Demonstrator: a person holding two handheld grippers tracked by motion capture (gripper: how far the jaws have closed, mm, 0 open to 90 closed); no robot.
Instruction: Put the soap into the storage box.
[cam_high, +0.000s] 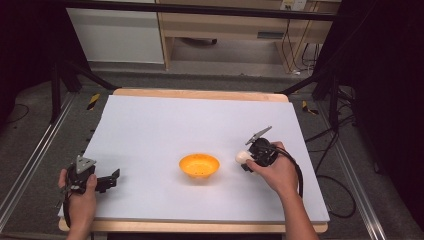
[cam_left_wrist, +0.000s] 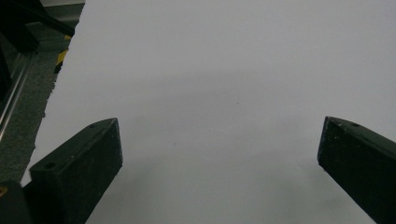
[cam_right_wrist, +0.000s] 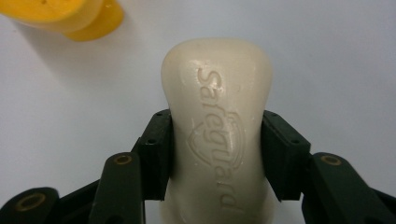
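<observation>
soap in the jaws, on its way to the bowl

the right gripper (cam_right_wrist: 217, 154) has its jaws squeezed tight on both sides of the cream safeguard soap bar (cam_right_wrist: 217, 126), lifted just over the white desk (cam_high: 150, 130). the orange bowl (cam_right_wrist: 70, 16) sits ahead of the jaws, up and to the left. next, i think: carry the soap over the bowl and let go. the left gripper (cam_left_wrist: 219, 154) rests with jaws wide apart, nothing between them.

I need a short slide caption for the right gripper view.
Right gripper clamps a cream soap bar near the orange bowl.
</observation>
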